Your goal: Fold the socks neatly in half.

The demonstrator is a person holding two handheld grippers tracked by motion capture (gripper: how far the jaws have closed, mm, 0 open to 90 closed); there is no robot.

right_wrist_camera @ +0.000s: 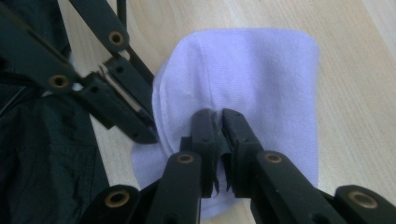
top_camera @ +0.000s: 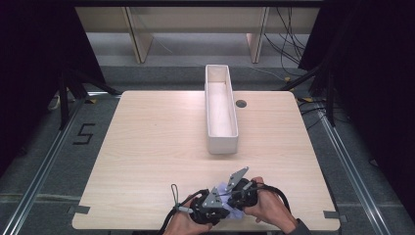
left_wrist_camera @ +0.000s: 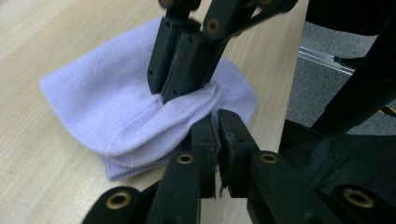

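Observation:
A folded lavender knit cloth (top_camera: 223,188) (left_wrist_camera: 107,102) (right_wrist_camera: 261,74) lies at the near edge of the wooden table (top_camera: 161,142). Both grippers meet over it, each held in a hand. My left gripper (top_camera: 222,208) (left_wrist_camera: 216,116) has its jaws nearly together, with a raised fold of the cloth's edge pinched between the tips. My right gripper (top_camera: 230,198) (right_wrist_camera: 215,115) is shut on a ridge in the middle of the cloth. In the left gripper view the right gripper (left_wrist_camera: 170,95) comes down from above onto the fold. The left gripper (right_wrist_camera: 142,133) shows at the cloth's left edge in the right gripper view.
A long, narrow white box (top_camera: 221,110), open on top, stands lengthwise at the far middle of the table. A dark round hole (top_camera: 241,103) sits beside it. The table's near edge runs just under the hands. Dark stands and cables flank the table.

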